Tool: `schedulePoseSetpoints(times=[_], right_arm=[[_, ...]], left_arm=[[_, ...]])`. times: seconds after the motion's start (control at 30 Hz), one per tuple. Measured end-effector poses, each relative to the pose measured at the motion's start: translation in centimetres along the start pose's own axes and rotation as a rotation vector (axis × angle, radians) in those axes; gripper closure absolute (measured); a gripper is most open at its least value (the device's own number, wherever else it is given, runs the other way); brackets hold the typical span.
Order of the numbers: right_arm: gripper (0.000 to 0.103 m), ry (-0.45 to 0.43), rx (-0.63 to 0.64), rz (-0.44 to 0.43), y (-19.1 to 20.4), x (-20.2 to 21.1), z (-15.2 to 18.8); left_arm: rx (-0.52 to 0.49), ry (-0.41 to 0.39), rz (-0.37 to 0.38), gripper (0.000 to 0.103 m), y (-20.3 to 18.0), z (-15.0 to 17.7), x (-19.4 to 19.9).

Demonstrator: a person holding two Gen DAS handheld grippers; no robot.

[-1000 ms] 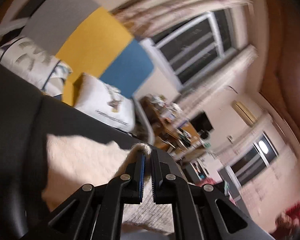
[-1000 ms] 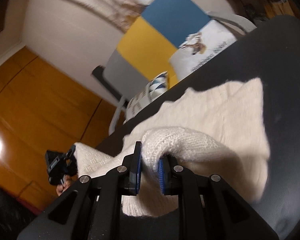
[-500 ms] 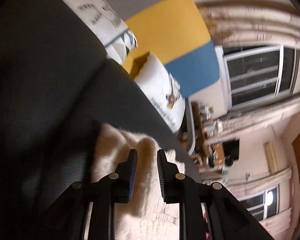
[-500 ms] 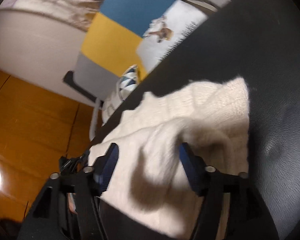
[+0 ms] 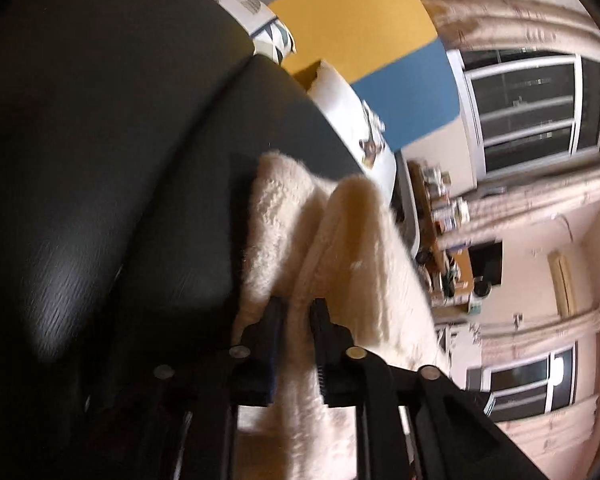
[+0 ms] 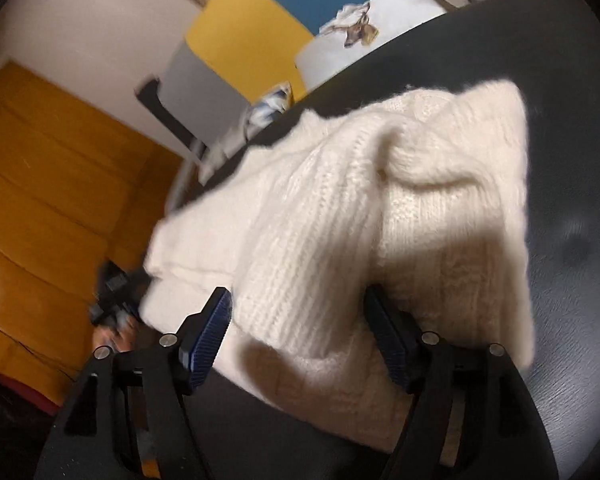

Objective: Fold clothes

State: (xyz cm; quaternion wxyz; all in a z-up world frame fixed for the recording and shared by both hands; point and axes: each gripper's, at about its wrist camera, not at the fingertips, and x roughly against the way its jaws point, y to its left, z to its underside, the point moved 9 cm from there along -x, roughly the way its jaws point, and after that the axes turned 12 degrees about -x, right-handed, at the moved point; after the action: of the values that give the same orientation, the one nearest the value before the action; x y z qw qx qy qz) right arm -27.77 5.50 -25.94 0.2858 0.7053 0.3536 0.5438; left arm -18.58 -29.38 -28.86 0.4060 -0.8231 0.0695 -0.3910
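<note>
A cream knitted sweater (image 6: 420, 168) lies partly folded on a black leather seat (image 6: 572, 248). My right gripper (image 6: 300, 320) hovers low over its near edge, and its jaws are opening wide. A thick ribbed fold lies between them, and the blue pads (image 6: 206, 336) do not press it. In the left wrist view the sweater (image 5: 340, 248) rises in two fuzzy ridges. My left gripper (image 5: 296, 312) is closing, with a fold of the knit filling the narrow gap between its fingers. It also appears at the sweater's far left corner as a left gripper (image 6: 114, 300) held by a hand.
Printed white cushions (image 6: 352, 40) rest along the seat's far edge, against a yellow, blue and grey panel (image 6: 244, 32). An orange wooden wall (image 6: 40, 184) rises at the left. A dark window (image 5: 532, 104), curtains and a cluttered desk (image 5: 444, 216) lie beyond the seat (image 5: 120, 160).
The right jaws let go of the sweater fold and spread wide. The left gripper released the sweater's edge, dropped lower while rolling, and narrowed again around a fold.
</note>
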Motion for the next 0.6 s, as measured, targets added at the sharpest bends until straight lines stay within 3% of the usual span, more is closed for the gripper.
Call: schedulePoseSetpoints(times=[0.33,0.5,0.6], right_arm=[[0.031,0.109,0.069,-0.017,1.1,2.1,9.2],[0.030,0.027,-0.058,-0.166,2.0,4.0,8.1],[0.030,0.030,-0.026,-0.122,2.4,2.8,8.1]], left_arm=[[-0.033,0.027,-0.051,0.091,1.5,6.1,7.2],[0.043,-0.026,-0.002,0.079,1.1,5.9,10.2],[0.075,-0.038,0.039,0.079,0.4,5.5,10.2]])
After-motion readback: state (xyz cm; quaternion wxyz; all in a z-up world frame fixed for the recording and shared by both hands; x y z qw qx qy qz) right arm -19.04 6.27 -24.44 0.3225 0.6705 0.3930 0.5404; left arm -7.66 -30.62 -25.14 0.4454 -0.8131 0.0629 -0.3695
